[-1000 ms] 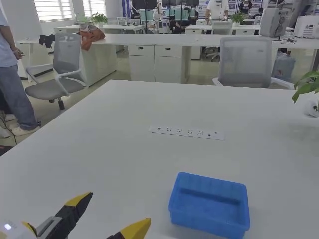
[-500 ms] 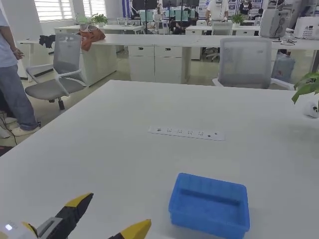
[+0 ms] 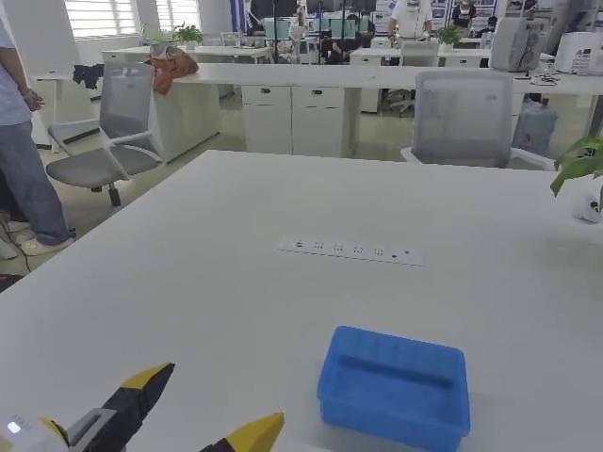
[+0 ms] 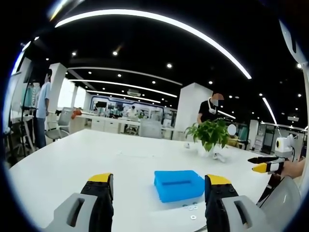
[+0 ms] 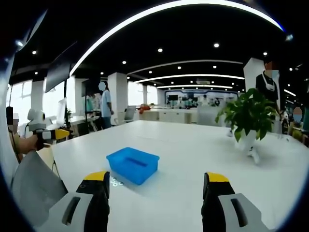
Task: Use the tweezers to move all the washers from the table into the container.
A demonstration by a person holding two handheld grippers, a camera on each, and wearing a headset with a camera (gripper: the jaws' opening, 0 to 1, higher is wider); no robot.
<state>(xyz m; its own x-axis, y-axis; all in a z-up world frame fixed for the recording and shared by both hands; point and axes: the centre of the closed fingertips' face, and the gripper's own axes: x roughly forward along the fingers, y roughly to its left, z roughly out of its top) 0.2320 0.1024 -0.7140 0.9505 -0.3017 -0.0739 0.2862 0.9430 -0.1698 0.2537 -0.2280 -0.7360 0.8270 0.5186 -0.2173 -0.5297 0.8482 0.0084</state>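
While left claw and right claw gape empty, tiny silver metal washers ahead could skitter if nudged.

Blue plastic container — smooth matt white table

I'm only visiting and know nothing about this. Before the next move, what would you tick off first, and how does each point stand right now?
1. Container upright on the table, top open: ok.
2. Washers found, lying on the table close by the container: ok.
3. Tweezers gripped: not ok. The left gripper and right gripper both stand open, with nothing between the jaws.
4. Any washers already inside the container: cannot tell, they are too small to make out.
5. Power strip out of the way, beyond the container: ok.
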